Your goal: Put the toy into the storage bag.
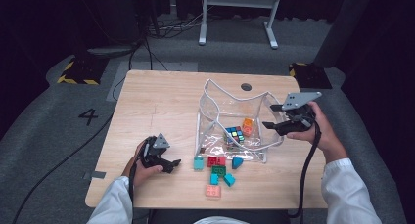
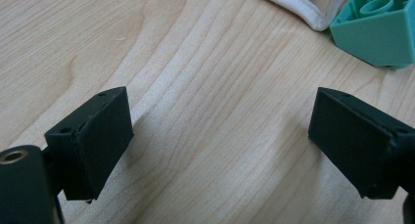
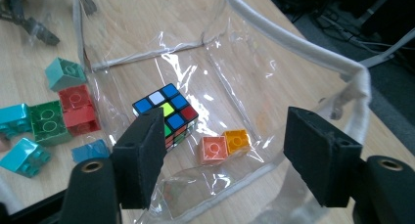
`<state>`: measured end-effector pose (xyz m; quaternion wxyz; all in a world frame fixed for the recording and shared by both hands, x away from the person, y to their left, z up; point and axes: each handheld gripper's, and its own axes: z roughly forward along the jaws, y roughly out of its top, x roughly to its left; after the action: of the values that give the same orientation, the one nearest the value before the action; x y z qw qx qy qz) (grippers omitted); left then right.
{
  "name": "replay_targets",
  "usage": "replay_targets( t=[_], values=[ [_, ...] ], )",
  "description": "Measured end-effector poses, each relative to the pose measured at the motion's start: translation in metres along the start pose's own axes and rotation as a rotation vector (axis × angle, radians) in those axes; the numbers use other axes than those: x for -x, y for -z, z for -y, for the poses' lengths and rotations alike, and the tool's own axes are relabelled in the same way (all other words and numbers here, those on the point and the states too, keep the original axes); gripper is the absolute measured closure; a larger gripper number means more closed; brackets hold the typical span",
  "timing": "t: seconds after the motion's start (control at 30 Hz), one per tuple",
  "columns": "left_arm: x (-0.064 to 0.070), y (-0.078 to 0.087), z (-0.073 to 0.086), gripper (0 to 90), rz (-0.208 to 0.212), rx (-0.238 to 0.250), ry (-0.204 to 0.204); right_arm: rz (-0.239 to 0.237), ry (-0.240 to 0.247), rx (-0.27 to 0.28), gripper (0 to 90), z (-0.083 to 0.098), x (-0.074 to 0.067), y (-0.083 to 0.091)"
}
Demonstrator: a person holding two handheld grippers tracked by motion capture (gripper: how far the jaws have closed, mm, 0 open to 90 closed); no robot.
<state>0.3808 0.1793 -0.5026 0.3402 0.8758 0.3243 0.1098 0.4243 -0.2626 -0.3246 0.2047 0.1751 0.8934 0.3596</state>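
Clear pouch point(image 1: 230, 109) stands open-mouthed on the tabletop point(image 1: 156, 106), right of centre, its white-piped rim raised. Inside, on the pouch floor: a puzzle cube point(image 3: 166, 114) with black edges and blue, white and green stickers uppermost, and just beside it an orange brick point(image 3: 238, 140) touching a salmon brick point(image 3: 213, 150).

Right gripper point(image 1: 277, 116) hangs at the pouch's right rim, above the opening. Its fingers point(image 3: 142, 158) stand wide apart with nothing between them; in the right gripper view the cube and the two bricks lie below and beyond the gap.

Outside the pouch, along its near edge, loose bricks lie in a cluster: a mint-green brick point(image 1: 198, 163), a red brick point(image 1: 215, 160), a green brick point(image 1: 219, 170), teal bricks point(image 1: 221, 179), a blue piece point(image 1: 237, 162) and a pink brick point(image 1: 213, 190) nearest the table edge.

Left gripper point(image 1: 171, 164) rests low over bare wood at the left of the cluster, fingers point(image 2: 95, 141) apart and empty. The mint-green brick lies just beyond them, touching the pouch's white corner.
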Motion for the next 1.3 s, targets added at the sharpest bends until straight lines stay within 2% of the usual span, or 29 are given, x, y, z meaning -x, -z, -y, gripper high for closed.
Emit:
replay_targets(
  t=[0.07, 0.2, 0.43, 0.47, 0.53, 0.63, 0.73, 0.83, 1.0, 1.13, 1.23, 1.27, 1.3],
  values=[
    [0.000, 0.000, 0.000, 9.3, 0.000, 0.000, 0.000, 0.024, -0.001, 0.022, 31.6, 0.004, -0.002, 0.008],
    [0.000, 0.000, 0.000, 9.3, 0.000, 0.000, 0.000, 0.038, -0.036, 0.086, 31.7, 0.013, -0.004, 0.021],
    [0.000, 0.000, 0.000, 9.3, -0.001, -0.001, 0.000, 0.081, -0.059, 0.121, 28.9, 0.033, -0.010, 0.039],
    [0.000, 0.000, 0.000, 9.3, 0.000, 0.000, 0.000, 0.079, -0.089, 0.126, 28.8, 0.038, -0.012, 0.041],
    [0.000, 0.000, 0.000, 9.3, 0.000, -0.001, -0.001, 0.091, -0.082, 0.128, 28.5, 0.044, -0.013, 0.044],
    [0.000, 0.000, 0.000, 9.3, 0.000, 0.000, 0.000, 0.086, -0.099, 0.163, 28.5, 0.056, -0.016, 0.050],
    [0.000, 0.000, 0.000, 9.3, 0.000, -0.001, -0.001, 0.088, -0.103, 0.173, 28.6, 0.067, -0.018, 0.053],
    [0.000, 0.000, 0.000, 9.3, -0.001, -0.001, 0.000, 0.082, -0.113, 0.160, 28.6, 0.079, -0.022, 0.051],
    [0.000, 0.000, 0.000, 9.3, 0.000, 0.000, -0.001, 0.075, -0.114, 0.124, 29.4, 0.094, -0.030, 0.039],
    [0.000, 0.000, 0.000, 9.3, -0.001, -0.002, -0.001, 0.044, -0.111, 0.088, 30.7, 0.106, -0.040, 0.025],
    [0.000, 0.000, 0.000, 9.3, -0.001, -0.001, -0.001, 0.009, -0.116, 0.085, 31.8, 0.116, -0.047, 0.013],
    [0.000, 0.000, 0.000, 9.3, 0.000, -0.001, -0.001, -0.021, -0.151, 0.099, 32.2, 0.120, -0.050, 0.010],
    [0.000, 0.000, 0.000, 9.3, 0.000, -0.001, -0.001, -0.047, -0.155, 0.100, 32.3, 0.124, -0.052, 0.006]
  ],
)
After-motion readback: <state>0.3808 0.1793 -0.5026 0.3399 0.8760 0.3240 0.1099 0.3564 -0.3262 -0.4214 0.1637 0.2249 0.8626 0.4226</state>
